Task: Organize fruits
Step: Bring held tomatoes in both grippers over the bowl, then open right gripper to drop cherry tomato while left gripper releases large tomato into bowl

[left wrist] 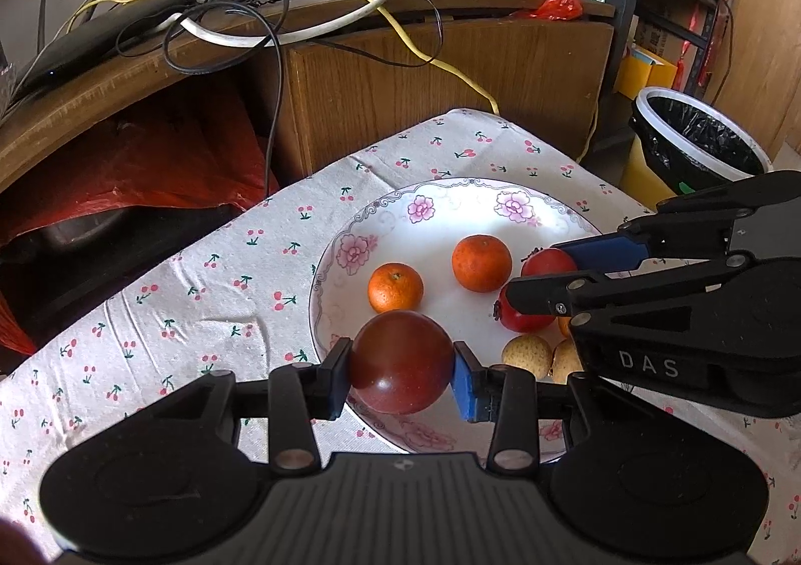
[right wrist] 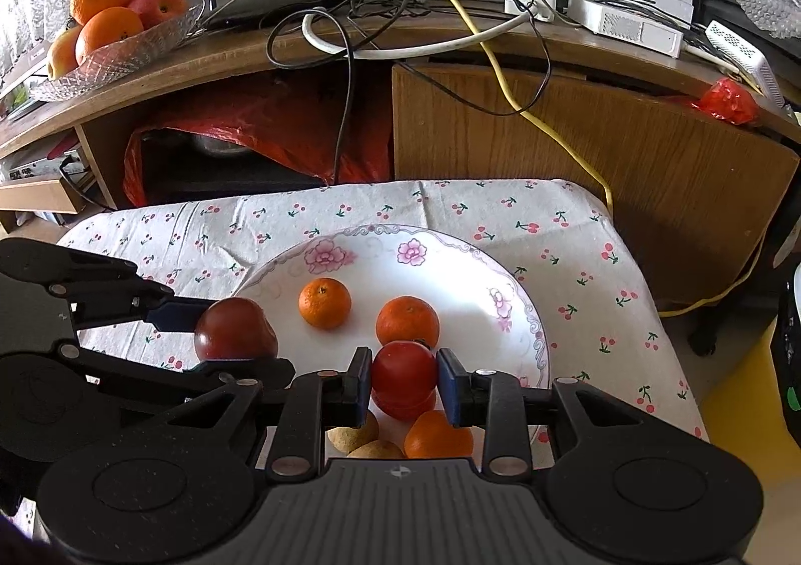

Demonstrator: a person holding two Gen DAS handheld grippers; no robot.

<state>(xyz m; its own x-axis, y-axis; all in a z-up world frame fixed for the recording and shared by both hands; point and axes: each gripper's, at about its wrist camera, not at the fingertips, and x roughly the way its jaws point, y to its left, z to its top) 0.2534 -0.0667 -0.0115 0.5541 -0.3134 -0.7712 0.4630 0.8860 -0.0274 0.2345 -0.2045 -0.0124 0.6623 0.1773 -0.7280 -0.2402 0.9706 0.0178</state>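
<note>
A white plate with a floral rim [left wrist: 350, 254] [right wrist: 525, 314] sits on the cherry-print tablecloth [left wrist: 200, 294]. On it lie two oranges [left wrist: 395, 287] [left wrist: 481, 263], pale round fruits [left wrist: 526, 354] [right wrist: 350, 437] and a third orange [right wrist: 438, 435]. My left gripper [left wrist: 400, 374] [right wrist: 225, 339] is shut on a dark red tomato [left wrist: 400, 367] [right wrist: 233, 332] over the plate's near left rim. My right gripper [right wrist: 404, 377] [left wrist: 538, 272] is shut on a bright red tomato [right wrist: 404, 367] [left wrist: 545, 262]. A second red fruit [right wrist: 400, 407] shows right under it.
Behind the table stands a wooden desk [right wrist: 550, 139] covered with tangled cables and routers. A glass bowl of oranges and apples [right wrist: 115, 29] rests on its left end. A red plastic bag [left wrist: 125, 179] fills the space underneath. A bin with a black liner [left wrist: 701, 139] stands to the right.
</note>
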